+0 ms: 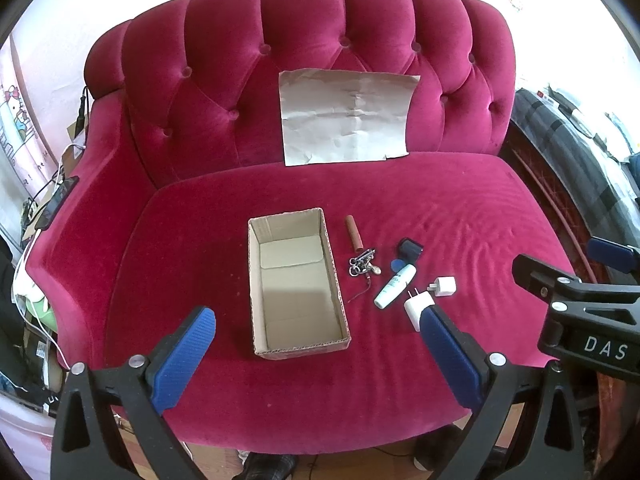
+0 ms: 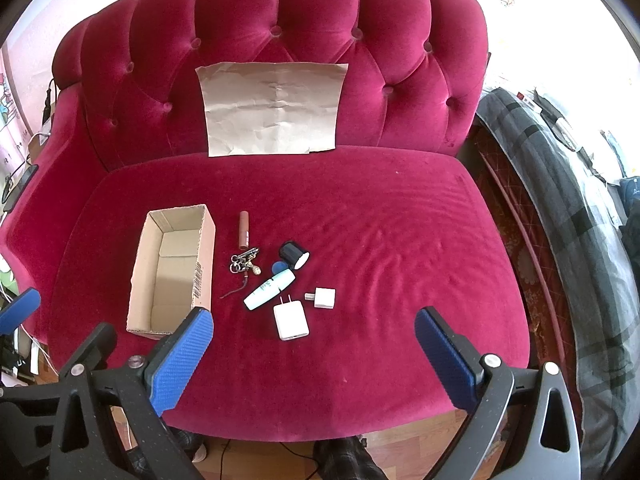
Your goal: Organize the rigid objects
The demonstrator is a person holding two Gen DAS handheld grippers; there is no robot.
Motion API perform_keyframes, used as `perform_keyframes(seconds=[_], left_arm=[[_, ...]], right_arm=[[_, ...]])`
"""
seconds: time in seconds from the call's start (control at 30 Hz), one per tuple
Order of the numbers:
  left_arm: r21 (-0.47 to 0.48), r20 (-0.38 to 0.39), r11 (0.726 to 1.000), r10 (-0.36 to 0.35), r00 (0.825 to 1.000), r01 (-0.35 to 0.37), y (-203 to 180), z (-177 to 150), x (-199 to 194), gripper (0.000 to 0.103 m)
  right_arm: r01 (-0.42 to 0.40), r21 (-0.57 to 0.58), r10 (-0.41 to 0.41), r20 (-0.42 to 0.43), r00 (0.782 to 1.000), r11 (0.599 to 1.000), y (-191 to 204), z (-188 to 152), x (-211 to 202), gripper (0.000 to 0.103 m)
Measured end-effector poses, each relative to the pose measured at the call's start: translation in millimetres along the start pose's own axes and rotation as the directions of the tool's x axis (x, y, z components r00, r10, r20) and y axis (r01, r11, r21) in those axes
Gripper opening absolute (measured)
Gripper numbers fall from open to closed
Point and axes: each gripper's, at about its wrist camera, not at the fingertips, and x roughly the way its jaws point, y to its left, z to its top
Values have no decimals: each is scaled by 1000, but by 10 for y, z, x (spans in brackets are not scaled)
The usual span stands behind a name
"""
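An open, empty cardboard box lies on the red sofa seat. To its right lie a brown tube, a bunch of keys, a black cap-like object, a white bottle, a small white plug and a larger white charger. My left gripper is open and empty above the seat's front, near the box. My right gripper is open and empty in front of the chargers.
A creased sheet of brown paper leans on the tufted sofa back. A phone and cables lie on the left armrest. A grey checked blanket lies to the right. Wooden floor shows below the seat.
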Motion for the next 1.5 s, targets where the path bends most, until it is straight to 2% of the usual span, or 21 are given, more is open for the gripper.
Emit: perform_keyframes(seconds=[1.5], left_arm=[[-8, -2, 1000, -5, 1000, 5, 42, 70, 152, 103]], right_arm=[[29, -14, -29, 17, 999, 999, 6, 78, 190, 103]])
